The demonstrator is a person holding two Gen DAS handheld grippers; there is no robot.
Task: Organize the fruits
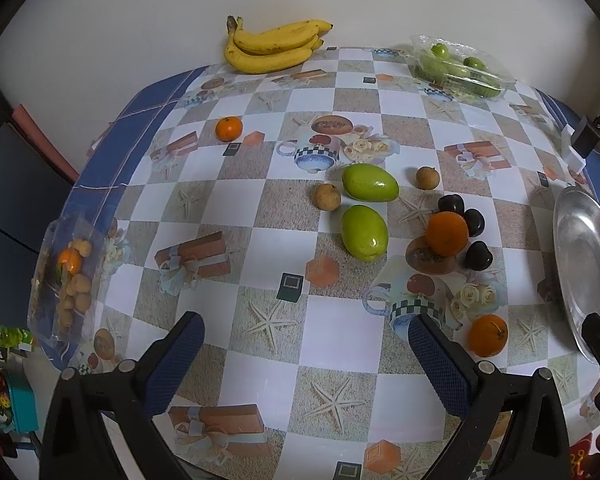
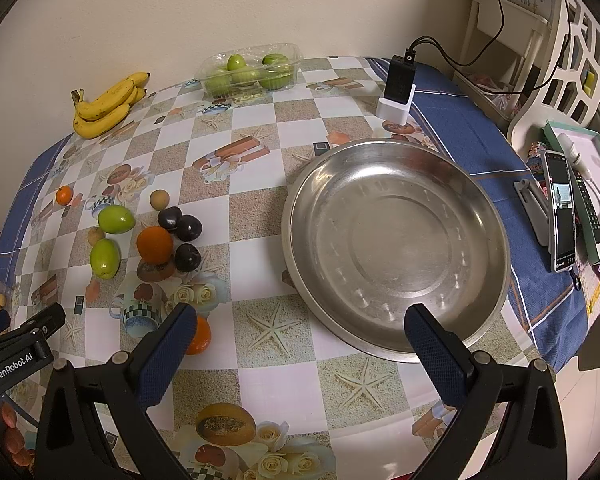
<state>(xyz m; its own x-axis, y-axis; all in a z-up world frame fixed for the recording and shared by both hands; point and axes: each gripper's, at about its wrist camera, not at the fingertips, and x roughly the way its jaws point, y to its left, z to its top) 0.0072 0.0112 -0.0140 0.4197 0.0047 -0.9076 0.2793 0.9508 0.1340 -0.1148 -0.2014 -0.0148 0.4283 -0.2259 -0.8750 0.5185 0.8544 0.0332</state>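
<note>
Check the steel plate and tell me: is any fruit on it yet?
No. In the right wrist view the steel plate shows only bare metal, and the loose fruit, such as the large orange, lies on the tablecloth beside it.

The left gripper has its two blue fingers spread wide apart, holding nothing. The right gripper is spread wide too, also holding nothing.

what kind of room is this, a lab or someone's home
Most likely a home dining or kitchen table: a printed vinyl tablecloth, loose fruit such as bananas, and a phone propped beside a remote and household clutter.
</note>
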